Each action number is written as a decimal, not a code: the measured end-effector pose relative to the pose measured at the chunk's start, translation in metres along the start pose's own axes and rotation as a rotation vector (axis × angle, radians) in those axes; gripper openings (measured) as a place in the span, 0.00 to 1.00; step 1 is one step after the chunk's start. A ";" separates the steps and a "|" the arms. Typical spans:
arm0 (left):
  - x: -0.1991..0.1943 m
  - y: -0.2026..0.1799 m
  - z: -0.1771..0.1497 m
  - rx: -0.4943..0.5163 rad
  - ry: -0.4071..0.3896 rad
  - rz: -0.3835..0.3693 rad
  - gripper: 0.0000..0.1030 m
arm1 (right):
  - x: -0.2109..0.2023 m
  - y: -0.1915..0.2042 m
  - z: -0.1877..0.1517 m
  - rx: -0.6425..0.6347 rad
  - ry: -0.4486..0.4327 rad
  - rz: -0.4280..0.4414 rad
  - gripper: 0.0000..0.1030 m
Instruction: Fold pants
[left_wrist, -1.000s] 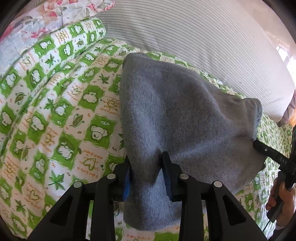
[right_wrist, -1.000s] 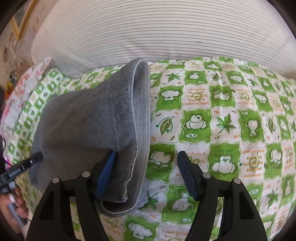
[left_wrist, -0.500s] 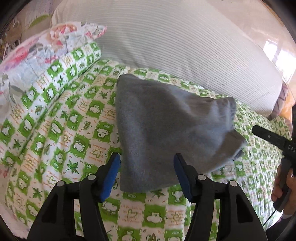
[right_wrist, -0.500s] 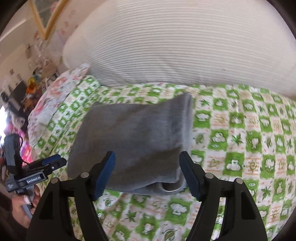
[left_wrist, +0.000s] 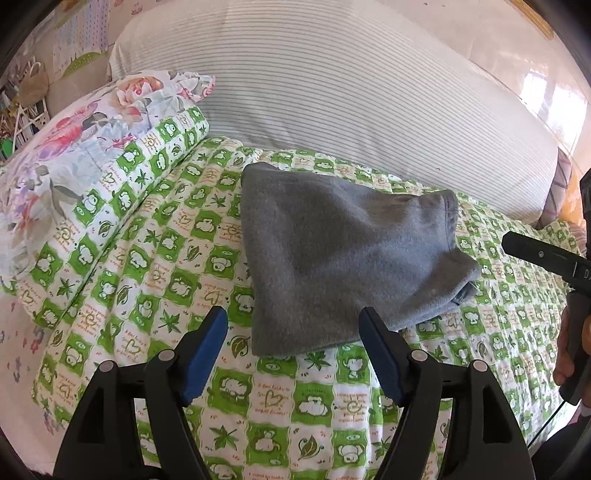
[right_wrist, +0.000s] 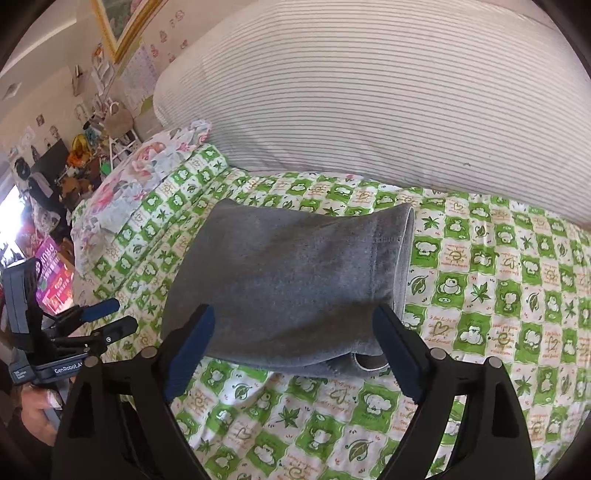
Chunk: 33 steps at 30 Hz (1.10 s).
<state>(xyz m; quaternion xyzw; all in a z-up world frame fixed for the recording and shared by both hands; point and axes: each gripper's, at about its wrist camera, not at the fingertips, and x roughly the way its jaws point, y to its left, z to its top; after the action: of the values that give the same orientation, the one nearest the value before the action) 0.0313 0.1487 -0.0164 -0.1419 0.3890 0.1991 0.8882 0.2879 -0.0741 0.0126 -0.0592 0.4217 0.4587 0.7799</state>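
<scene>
The grey fleece pants (left_wrist: 332, 258) lie folded into a compact bundle on the green and white patterned quilt (left_wrist: 155, 280). They also show in the right wrist view (right_wrist: 291, 280), with a hemmed edge on the right. My left gripper (left_wrist: 293, 343) is open and empty, held above the quilt just short of the bundle's near edge. My right gripper (right_wrist: 293, 347) is open and empty, above the bundle's near edge. Each gripper shows at the side of the other's view: the right one (left_wrist: 546, 258), the left one (right_wrist: 107, 317).
A large striped white cushion (left_wrist: 351, 92) lies behind the quilt. A floral pillow (left_wrist: 74, 147) sits at the left, on a rolled edge of the quilt. Room clutter and shelves (right_wrist: 74, 155) stand at the far left.
My left gripper let go of the pants and opened. Both grippers pulled back and up from the bundle, which now lies flat on the quilt.
</scene>
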 end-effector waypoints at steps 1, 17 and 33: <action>-0.003 0.000 0.000 0.002 -0.004 -0.005 0.72 | -0.001 0.001 0.000 -0.004 0.000 0.001 0.87; -0.019 -0.002 0.008 0.038 -0.060 0.056 0.79 | -0.002 0.025 -0.008 -0.127 0.010 0.046 0.97; -0.003 -0.004 0.017 0.065 -0.029 0.073 0.80 | 0.012 0.030 -0.010 -0.167 0.042 0.043 0.97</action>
<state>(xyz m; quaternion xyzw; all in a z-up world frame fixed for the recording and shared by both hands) 0.0418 0.1513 -0.0025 -0.0960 0.3873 0.2210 0.8899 0.2618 -0.0532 0.0067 -0.1246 0.3993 0.5077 0.7531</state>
